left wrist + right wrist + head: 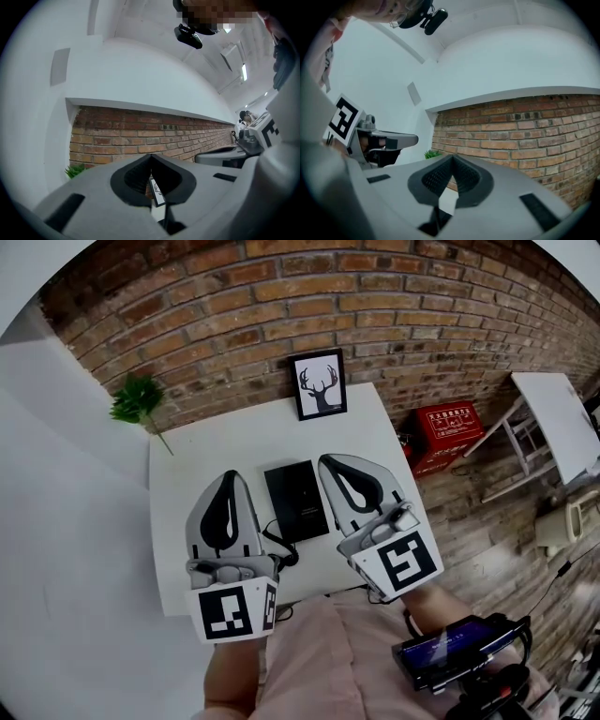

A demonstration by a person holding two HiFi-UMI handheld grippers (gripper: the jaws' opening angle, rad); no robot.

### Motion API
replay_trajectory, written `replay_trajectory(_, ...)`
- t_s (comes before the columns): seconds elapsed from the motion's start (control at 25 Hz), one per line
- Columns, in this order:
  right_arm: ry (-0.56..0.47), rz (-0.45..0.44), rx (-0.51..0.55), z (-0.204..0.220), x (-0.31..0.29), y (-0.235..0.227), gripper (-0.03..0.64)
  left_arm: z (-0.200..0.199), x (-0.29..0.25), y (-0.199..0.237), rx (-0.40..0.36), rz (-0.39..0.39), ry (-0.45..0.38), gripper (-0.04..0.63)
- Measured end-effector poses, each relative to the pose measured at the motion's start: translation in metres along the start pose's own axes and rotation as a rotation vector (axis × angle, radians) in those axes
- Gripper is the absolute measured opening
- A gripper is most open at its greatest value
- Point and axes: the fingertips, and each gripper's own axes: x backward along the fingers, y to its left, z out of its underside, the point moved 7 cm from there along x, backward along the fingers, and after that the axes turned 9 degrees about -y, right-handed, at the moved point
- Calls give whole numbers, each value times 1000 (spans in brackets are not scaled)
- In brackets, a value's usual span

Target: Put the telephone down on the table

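The black telephone (298, 500) lies flat on the white table (206, 451), its cord (278, 547) trailing toward the near edge. My left gripper (232, 474) hovers just left of it, jaws shut with nothing between them. My right gripper (325, 461) hovers just right of it, also shut and empty. In the left gripper view the closed tips (150, 156) point level at the brick wall, and the right gripper's body (253, 140) shows at the right. In the right gripper view the closed tips (453, 157) point the same way, and the left gripper's body (379, 140) shows at the left.
A framed deer picture (319, 383) leans against the brick wall at the table's back edge. A green plant (139, 399) stands at the back left corner. A red crate (448, 432) and a white chair (553, 418) stand on the floor to the right.
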Motion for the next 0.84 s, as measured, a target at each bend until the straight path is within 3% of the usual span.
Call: replay_trajectory(0.84, 7, -19, 6, 8, -8, 1, 5, 6, -1, -2, -8, 8, 8, 9)
